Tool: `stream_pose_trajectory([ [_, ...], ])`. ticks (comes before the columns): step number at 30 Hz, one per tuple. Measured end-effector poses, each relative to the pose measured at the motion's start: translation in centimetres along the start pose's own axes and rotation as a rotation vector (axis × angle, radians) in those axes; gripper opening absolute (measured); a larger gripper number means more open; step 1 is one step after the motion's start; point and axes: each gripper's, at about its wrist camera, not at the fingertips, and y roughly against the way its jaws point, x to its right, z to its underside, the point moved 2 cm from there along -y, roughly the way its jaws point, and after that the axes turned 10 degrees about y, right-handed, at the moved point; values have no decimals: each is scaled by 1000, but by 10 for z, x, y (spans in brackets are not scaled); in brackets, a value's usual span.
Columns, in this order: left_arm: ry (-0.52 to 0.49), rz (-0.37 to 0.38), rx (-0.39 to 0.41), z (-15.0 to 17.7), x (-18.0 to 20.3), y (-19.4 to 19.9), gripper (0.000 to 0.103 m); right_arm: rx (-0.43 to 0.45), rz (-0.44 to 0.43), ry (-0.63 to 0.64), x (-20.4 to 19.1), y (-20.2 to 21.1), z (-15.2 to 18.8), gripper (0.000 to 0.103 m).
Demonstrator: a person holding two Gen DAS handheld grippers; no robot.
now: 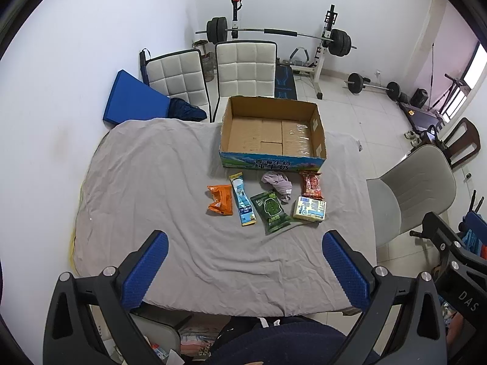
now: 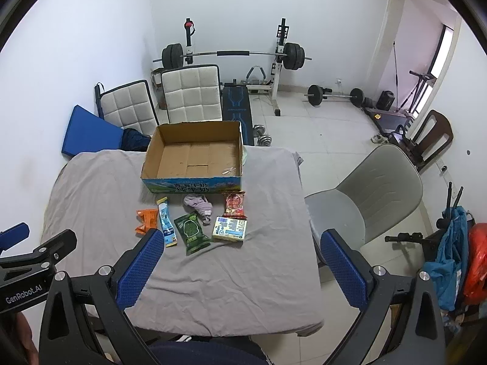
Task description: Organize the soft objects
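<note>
1. Left wrist view: six soft items are seen grouped on the grey cloth-covered surface (image 1: 146,182), just in front of an open cardboard box (image 1: 272,133).
2. From left to right they are an orange snack packet (image 1: 219,203), a long blue sachet (image 1: 242,203), a green pouch (image 1: 271,211), a crumpled lilac cloth (image 1: 278,184), a pale yellow pack (image 1: 310,209) and a red snack packet (image 1: 311,185).
3. The orange packet and the blue sachet are shown side by side, edges touching or nearly so; the lilac cloth lies just beside the box's printed front wall, and its tail reaches down next to the green pouch.
4. The red packet is placed directly behind the yellow pack, closer to the box.
5. Nothing is seen inside the box; only its taped cardboard floor is shown.
6. The left gripper (image 1: 245,269) is held above the near part of the surface, its jaws wide apart and holding nothing, well apart from the items.
7. Right wrist view: the right gripper (image 2: 240,269) is likewise held over the near edge with jaws spread and nothing between them; its left blue pad (image 2: 140,266) overlaps the orange packet's near corner in the picture.
8. Around the surface, two quilted white chairs (image 1: 243,70), a grey chair (image 1: 414,188) and a barbell rack (image 1: 274,35) are visible.
</note>
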Motion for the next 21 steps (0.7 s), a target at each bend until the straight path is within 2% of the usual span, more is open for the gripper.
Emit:
stream_pose_trajectory([
  [21,-27,4,19,-4,2,0,103,30,0,-7,2,2,-2,103],
])
